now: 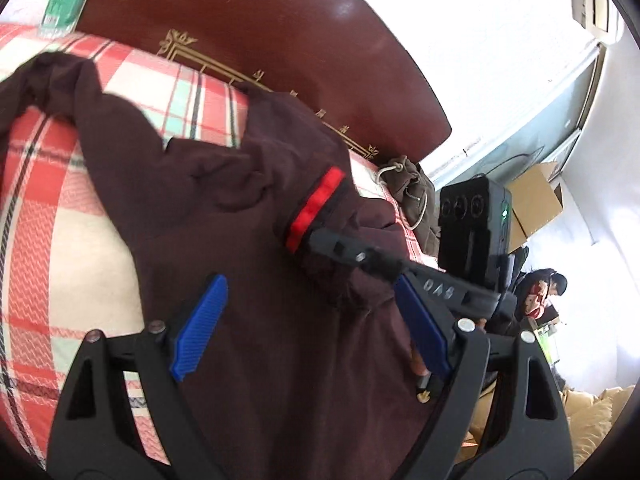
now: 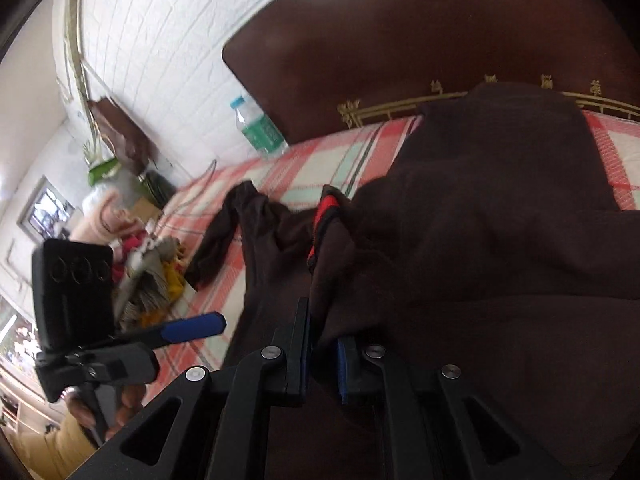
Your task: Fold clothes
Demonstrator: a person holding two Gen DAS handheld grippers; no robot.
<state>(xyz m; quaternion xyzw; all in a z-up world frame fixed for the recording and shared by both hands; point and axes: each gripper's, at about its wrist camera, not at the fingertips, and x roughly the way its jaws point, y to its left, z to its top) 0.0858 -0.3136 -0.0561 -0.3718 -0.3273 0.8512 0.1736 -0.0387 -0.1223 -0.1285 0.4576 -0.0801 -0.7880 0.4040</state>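
The jaws of the left gripper point(image 1: 308, 324) stand wide apart, their blue pads on either side of a stretch of dark maroon garment point(image 1: 248, 208) without pinching it; the cloth simply passes between and under them. The jaws of the right gripper point(image 2: 322, 344) are drawn together on a bunched edge of the same garment point(image 2: 480, 232), cloth caught between them, so the right side has hold and the left does not.

From the left jaws the garment runs ahead and off to the left, a sleeve-like arm of it trailing farthest away toward the upper left. A red stripe point(image 1: 316, 210) lies just ahead of the left jaws, and the right gripper's fingertip reaches in right beside that stripe. From the right jaws the bulk of the cloth is heaped ahead and to the right, while a loose limb point(image 2: 228, 236) lies ahead to the left, flat on the plaid bedcover point(image 2: 280, 184). The garment's long axis seems to run across the bed, roughly from one gripper to the far sleeve.

My judgement: the coming move turns on the left jaws, which already straddle the cloth and need only close on it to match the right side's hold.

Beyond the garment, a small brown drawstring piece point(image 1: 412, 196) sits near the dark wooden headboard point(image 1: 260, 32), and a plastic bottle point(image 2: 258, 128) rests by the headboard's other end.
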